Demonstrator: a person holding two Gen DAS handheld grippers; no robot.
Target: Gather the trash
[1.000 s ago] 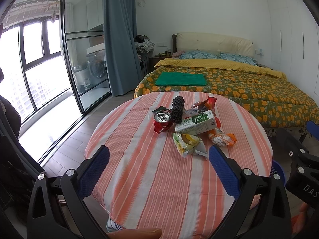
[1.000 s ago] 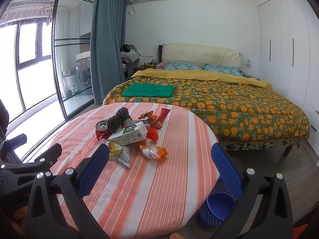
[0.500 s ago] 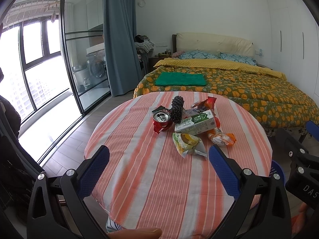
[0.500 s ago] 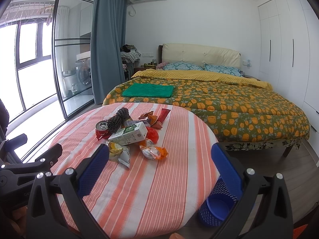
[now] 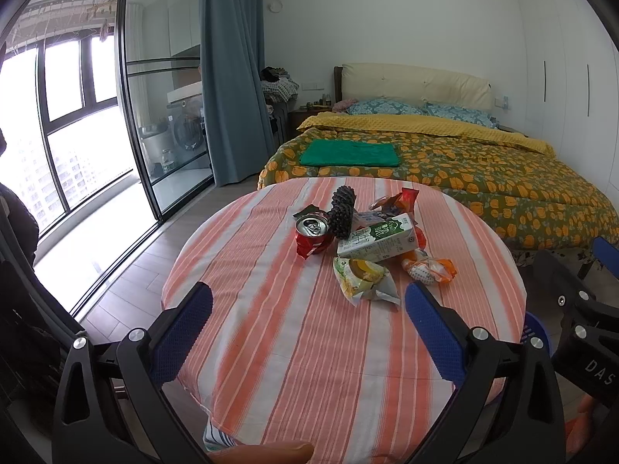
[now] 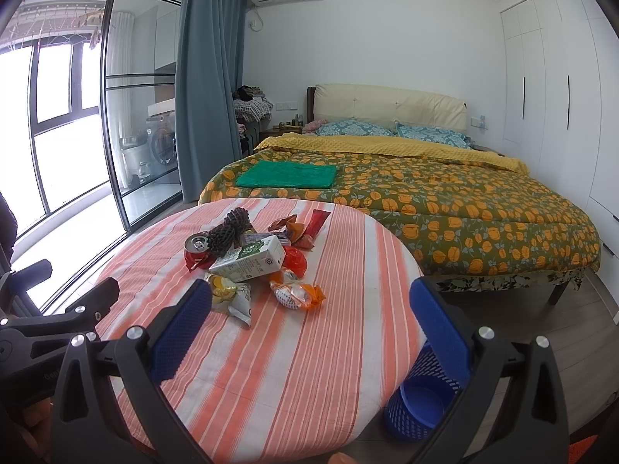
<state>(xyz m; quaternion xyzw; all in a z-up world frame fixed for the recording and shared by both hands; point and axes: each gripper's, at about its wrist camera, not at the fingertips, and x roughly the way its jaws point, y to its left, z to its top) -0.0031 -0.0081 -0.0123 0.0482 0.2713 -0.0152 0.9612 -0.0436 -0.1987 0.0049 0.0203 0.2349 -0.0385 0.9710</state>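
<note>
Both tools hover over the near edge of the round table (image 5: pixel 309 348), nothing picked up yet. The left hand-held gripper (image 5: pixel 309 332) is spread wide and empty; the right hand-held gripper (image 6: pixel 309 324) is likewise released and holds nothing. The trash lies heaped just past the table's middle, toward the far edge: a can (image 5: pixel 311 232), a dark cone-like lump (image 5: pixel 342 212) leaning at the can's far side, a carton (image 5: pixel 377 239) resting across other pieces, a yellow wrapper (image 5: pixel 363 280) nearest the grippers, an orange wrapper (image 5: pixel 427 266) toward the right edge, and red wrappers (image 5: pixel 402 199) at the back. The blue bin (image 6: pixel 421 398) stands on the floor below the right edge.

The risks come from the heap itself, I judge. The pieces touch and overlap, so closing on one may drag a neighbour; lifting the carton could tip the can or roll the lump toward an edge. The wrappers are thin and lie flat on loose cloth, so a low pinch may catch the cloth and shift everything. The can, if not empty, could spill when tilted. The bin sits low and partly hidden under the table rim, so a release from above the edge could miss it.
</note>
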